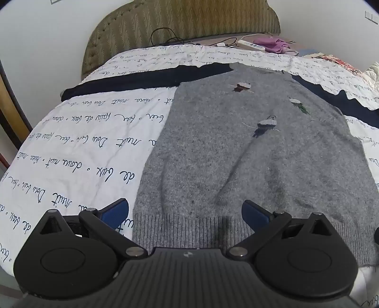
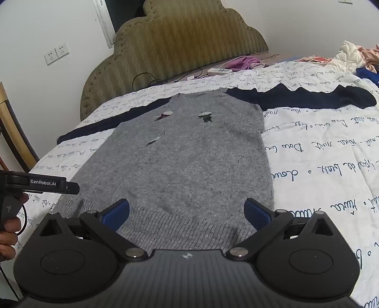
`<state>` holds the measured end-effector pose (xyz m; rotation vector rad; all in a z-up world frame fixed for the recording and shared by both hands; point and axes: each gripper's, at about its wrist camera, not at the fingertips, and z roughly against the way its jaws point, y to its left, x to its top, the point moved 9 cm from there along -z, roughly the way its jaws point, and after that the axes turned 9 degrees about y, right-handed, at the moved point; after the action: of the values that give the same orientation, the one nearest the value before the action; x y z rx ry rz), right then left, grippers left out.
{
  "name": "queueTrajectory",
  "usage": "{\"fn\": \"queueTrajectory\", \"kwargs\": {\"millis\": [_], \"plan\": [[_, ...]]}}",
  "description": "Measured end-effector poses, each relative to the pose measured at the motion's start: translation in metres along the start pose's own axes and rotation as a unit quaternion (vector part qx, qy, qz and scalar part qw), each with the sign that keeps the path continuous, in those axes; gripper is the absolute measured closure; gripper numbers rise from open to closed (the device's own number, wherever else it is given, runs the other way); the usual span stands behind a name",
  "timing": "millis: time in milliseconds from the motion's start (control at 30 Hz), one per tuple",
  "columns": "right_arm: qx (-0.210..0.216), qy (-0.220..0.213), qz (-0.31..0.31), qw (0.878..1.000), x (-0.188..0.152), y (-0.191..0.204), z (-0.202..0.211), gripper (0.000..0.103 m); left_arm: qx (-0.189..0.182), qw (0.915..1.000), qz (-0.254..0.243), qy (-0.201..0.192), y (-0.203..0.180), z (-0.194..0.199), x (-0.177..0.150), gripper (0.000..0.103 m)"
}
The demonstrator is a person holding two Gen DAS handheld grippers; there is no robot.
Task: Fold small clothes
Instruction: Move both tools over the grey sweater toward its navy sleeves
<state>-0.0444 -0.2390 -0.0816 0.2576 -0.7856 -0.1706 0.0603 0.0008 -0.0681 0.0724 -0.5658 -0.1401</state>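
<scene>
The grey knitted sweater with dark navy sleeves and small embroidered figures (image 1: 248, 151) lies flat, front up, on the bed, stretching straight ahead of both tongs, its ribbed hem (image 1: 189, 227) nearest them and its neck at the far end. Both sleeves are spread out sideways at the far end, one to the left and one to the right of the body. No fold shows yet, so by the look of it the task is at its very start — sleeves, sides and the lengthwise fold are all left to do.

The left gripper (image 1: 186, 212) hangs just above the hem's left part, jaws at full spread, nothing between the blue pads; its left pad is over the sheet just beside the sweater's edge. The right gripper (image 2: 187, 213) sits over the hem's right part, also wide open and empty. In the right wrist view a hand (image 2: 8, 227) holding the other tool shows to the left.

Count: 1 sweater, 2 navy sleeves, 3 embroidered figures on the chest, 2 grippers.

Beyond the sweater — a white quilt printed with dark cursive script (image 1: 78, 147) under everything, a padded olive headboard with wavy stitching (image 1: 184, 21) far ahead, a white power strip (image 1: 251, 45) and a crumpled purple cloth (image 1: 274, 45) ahead-right, approx. by the headboard. More bunched fabric lies at the far right edge; what it is can't be told.
</scene>
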Motion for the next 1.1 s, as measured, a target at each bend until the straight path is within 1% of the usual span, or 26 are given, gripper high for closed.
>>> {"fn": "queueTrajectory", "kwargs": {"millis": [133, 167, 200, 267, 300, 333, 433, 467, 533, 633, 700, 733, 867, 1000, 1100], "plan": [[-0.002, 0.001, 0.003, 1.000, 0.000, 0.000, 0.001, 0.000, 0.002, 1.0000, 0.001, -0.003, 0.000, -0.001, 0.001, 0.001], [-0.003, 0.000, 0.005, 1.000, -0.005, 0.001, -0.004, 0.000, 0.000, 1.0000, 0.005, -0.004, 0.001, -0.001, 0.001, 0.002], [-0.003, -0.001, 0.006, 1.000, -0.006, 0.001, -0.004, 0.000, -0.003, 0.9999, 0.013, 0.003, 0.005, -0.011, -0.003, 0.003], [-0.004, -0.002, 0.007, 1.000, -0.008, 0.000, -0.003, 0.000, -0.011, 0.9996, 0.020, 0.015, 0.007, -0.016, -0.005, 0.006], [-0.006, -0.002, 0.007, 1.000, -0.009, -0.001, -0.003, 0.000, -0.016, 0.9993, 0.025, 0.024, 0.007, -0.017, -0.001, 0.009], [-0.008, 0.002, 0.006, 1.000, -0.003, 0.000, -0.007, 0.000, -0.020, 0.9991, 0.026, 0.026, 0.007, -0.019, -0.002, 0.012], [-0.015, 0.004, 0.006, 1.000, -0.005, -0.001, -0.008, 0.000, -0.015, 0.9992, 0.020, 0.032, 0.006, -0.022, -0.003, 0.012], [-0.015, 0.013, 0.004, 1.000, 0.003, -0.002, -0.012, 0.000, -0.010, 0.9995, 0.013, 0.029, 0.004, -0.022, -0.004, 0.012], [-0.013, 0.016, 0.002, 1.000, 0.005, -0.003, -0.013, 0.000, 0.006, 0.9997, 0.002, 0.025, 0.003, -0.024, -0.005, 0.011], [-0.013, 0.023, -0.004, 1.000, 0.006, -0.005, -0.016, 0.000, 0.009, 0.9998, -0.008, 0.014, 0.001, -0.025, -0.006, 0.011], [-0.008, 0.032, -0.015, 0.999, 0.007, -0.008, -0.018, 0.000, 0.010, 0.9999, -0.006, -0.001, 0.002, -0.025, -0.004, 0.011], [-0.007, 0.035, -0.020, 0.999, 0.008, -0.009, -0.019, 0.000, 0.011, 0.9999, -0.004, -0.002, 0.002, -0.025, -0.003, 0.011], [-0.011, 0.037, -0.027, 0.999, 0.011, -0.016, -0.022, 0.000, -0.002, 0.9998, 0.001, 0.020, 0.003, -0.033, 0.000, 0.011], [-0.022, 0.040, -0.019, 0.999, 0.017, -0.022, -0.026, 0.000, 0.007, 0.9999, -0.007, 0.013, 0.001, -0.035, 0.006, 0.011], [-0.034, 0.037, -0.012, 0.999, 0.023, -0.027, -0.029, 0.000, 0.010, 0.9998, -0.010, 0.016, -0.002, -0.040, 0.012, 0.010]]}}
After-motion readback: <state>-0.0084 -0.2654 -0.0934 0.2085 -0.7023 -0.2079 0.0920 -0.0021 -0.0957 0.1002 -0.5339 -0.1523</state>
